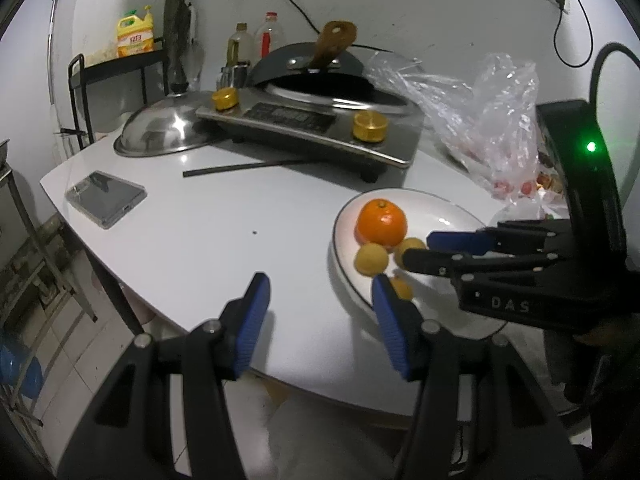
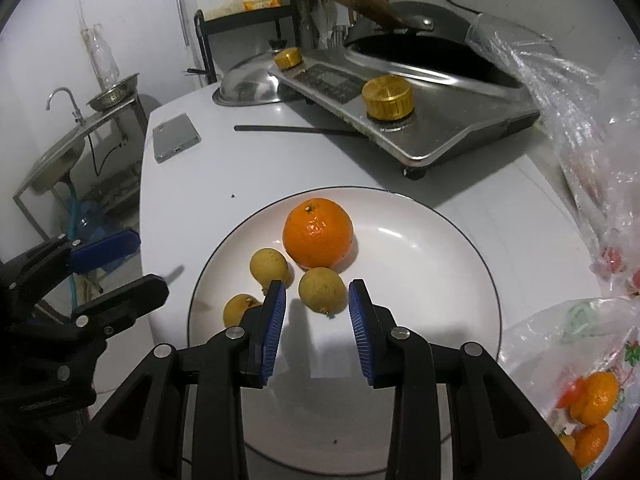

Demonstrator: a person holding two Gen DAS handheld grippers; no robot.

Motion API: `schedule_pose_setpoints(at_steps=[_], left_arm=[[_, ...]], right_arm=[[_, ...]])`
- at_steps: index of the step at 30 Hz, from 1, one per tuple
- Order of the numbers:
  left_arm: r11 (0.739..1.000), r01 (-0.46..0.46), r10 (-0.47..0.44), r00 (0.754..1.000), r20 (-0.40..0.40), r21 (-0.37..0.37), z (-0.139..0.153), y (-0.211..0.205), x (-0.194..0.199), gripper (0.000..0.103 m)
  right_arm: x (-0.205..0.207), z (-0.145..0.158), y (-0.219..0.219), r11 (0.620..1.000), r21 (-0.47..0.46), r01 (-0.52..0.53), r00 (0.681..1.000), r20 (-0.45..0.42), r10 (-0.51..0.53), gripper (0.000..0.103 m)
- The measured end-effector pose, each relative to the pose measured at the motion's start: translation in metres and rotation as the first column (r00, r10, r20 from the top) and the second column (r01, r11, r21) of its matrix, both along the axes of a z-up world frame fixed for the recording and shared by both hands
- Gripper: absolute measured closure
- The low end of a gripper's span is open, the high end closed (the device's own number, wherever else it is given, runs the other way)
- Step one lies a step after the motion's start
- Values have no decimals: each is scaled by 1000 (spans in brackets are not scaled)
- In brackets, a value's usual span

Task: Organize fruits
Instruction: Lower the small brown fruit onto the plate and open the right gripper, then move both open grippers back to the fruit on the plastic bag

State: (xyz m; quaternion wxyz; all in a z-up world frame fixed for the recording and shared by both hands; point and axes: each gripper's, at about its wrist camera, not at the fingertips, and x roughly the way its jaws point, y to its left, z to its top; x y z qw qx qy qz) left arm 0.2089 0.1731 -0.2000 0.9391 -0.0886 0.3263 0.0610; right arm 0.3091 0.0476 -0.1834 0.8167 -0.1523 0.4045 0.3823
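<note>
A white plate (image 2: 420, 264) holds an orange (image 2: 318, 233) and three small yellow-brown fruits (image 2: 322, 290), (image 2: 269, 267), (image 2: 240, 309). My right gripper (image 2: 317, 316) is open and empty, low over the plate, with one small fruit just ahead between its fingertips. In the left wrist view the plate (image 1: 440, 208) and orange (image 1: 381, 222) lie to the right, with the right gripper (image 1: 420, 248) over them. My left gripper (image 1: 320, 308) is open and empty above the table's near edge, left of the plate. It also shows in the right wrist view (image 2: 136, 264).
A plastic bag (image 2: 592, 396) with more oranges lies at the right. A stove (image 1: 312, 124) with a black pan, a steel lid (image 1: 168, 128), a phone (image 1: 106, 198) and a dark stick (image 1: 244, 168) are on the white table. A sink (image 2: 60, 152) stands left.
</note>
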Motion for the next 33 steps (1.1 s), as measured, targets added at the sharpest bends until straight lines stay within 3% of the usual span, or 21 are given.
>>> schedule_pose_setpoints(at_steps=[2, 3, 11, 21, 33], left_arm=[[1000, -1, 1, 1000, -2, -4, -1, 2, 1, 48], [1000, -1, 1, 1000, -2, -6, -2, 4, 1, 48], [1000, 7, -6, 1000, 12, -17, -1, 4, -6, 49], [1000, 13, -13, 999, 31, 5, 11, -3, -18, 48], [996, 83, -85, 995, 58, 36, 33, -52, -19, 48]], right_arm=[[2, -4, 2, 1000, -15, 6, 1000, -1, -6, 69], [3, -6, 3, 1000, -19, 5, 1000, -4, -5, 74], [-10, -2, 6, 999, -11, -33, 999, -13, 33, 75], [-15, 3, -1, 1000, -5, -1, 1000, -17, 1, 74], [-33, 37, -58, 998, 42, 55, 997, 43, -57, 73]])
